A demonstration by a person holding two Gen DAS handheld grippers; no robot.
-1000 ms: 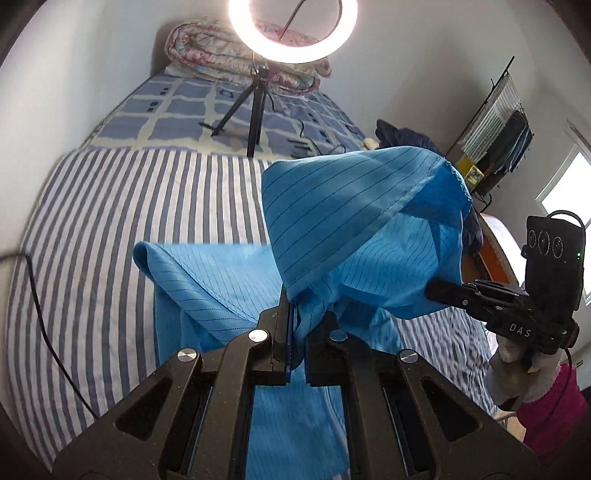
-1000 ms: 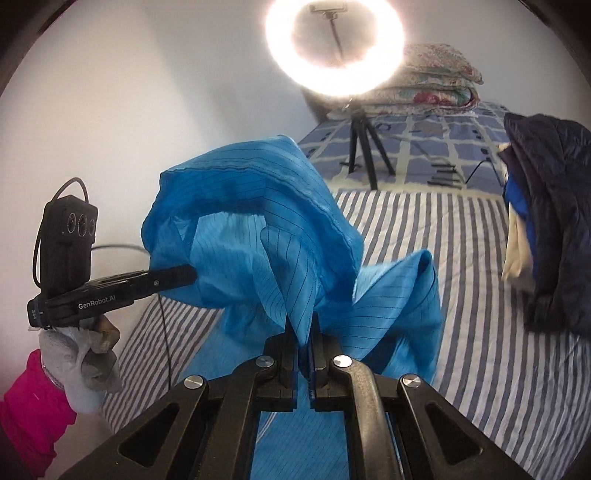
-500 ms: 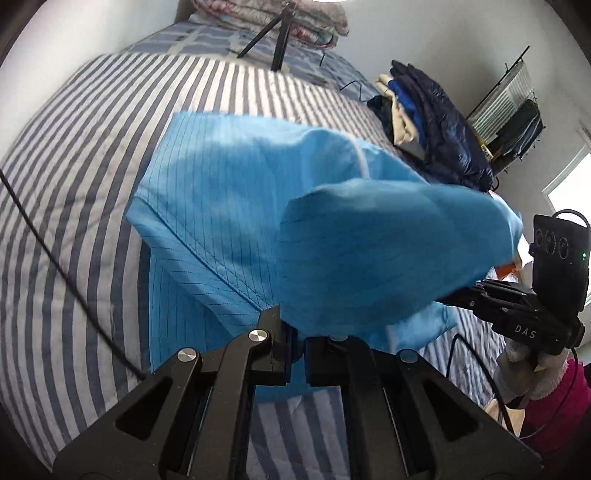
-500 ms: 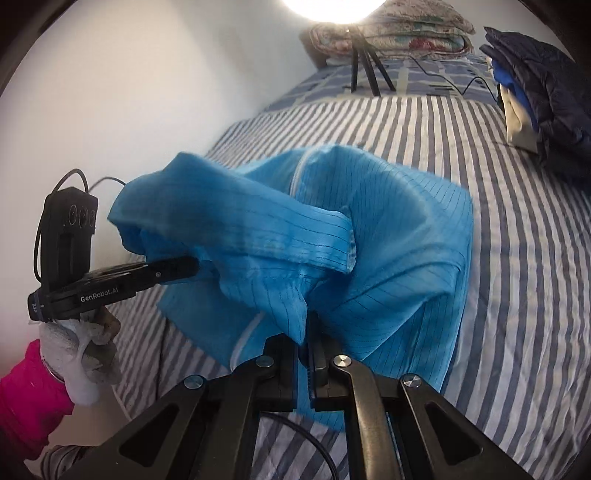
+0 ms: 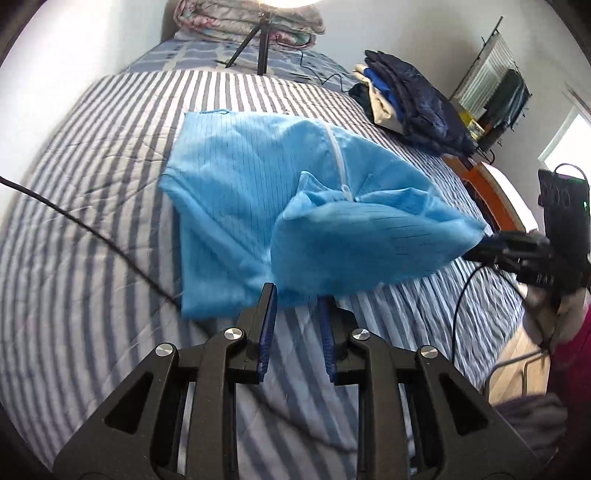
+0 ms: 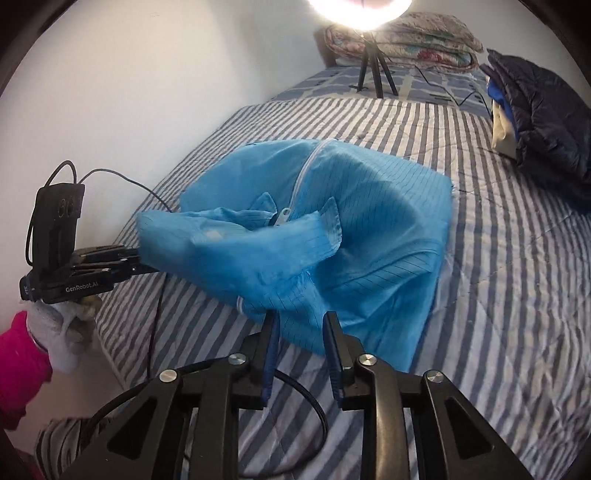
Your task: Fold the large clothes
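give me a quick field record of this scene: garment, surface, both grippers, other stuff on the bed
garment: blue zip-front garment, folded over on itself, near edge not yet settled
surface: striped bedspread
left gripper: jaws have just been opening, cloth edge at the tips, pads not pressing
right gripper: jaws have just been opening, cloth edge between them, unclamped
other: pile of dark clothes; ring light tripod; folded floral quilt

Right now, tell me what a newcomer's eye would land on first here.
The bright blue garment, half folded in the middle of the striped bed cover, its near edge bunched up just beyond both grippers' parted jaws. Next, the glaring ring light at the bed's head, and the dark jacket pile on the right.
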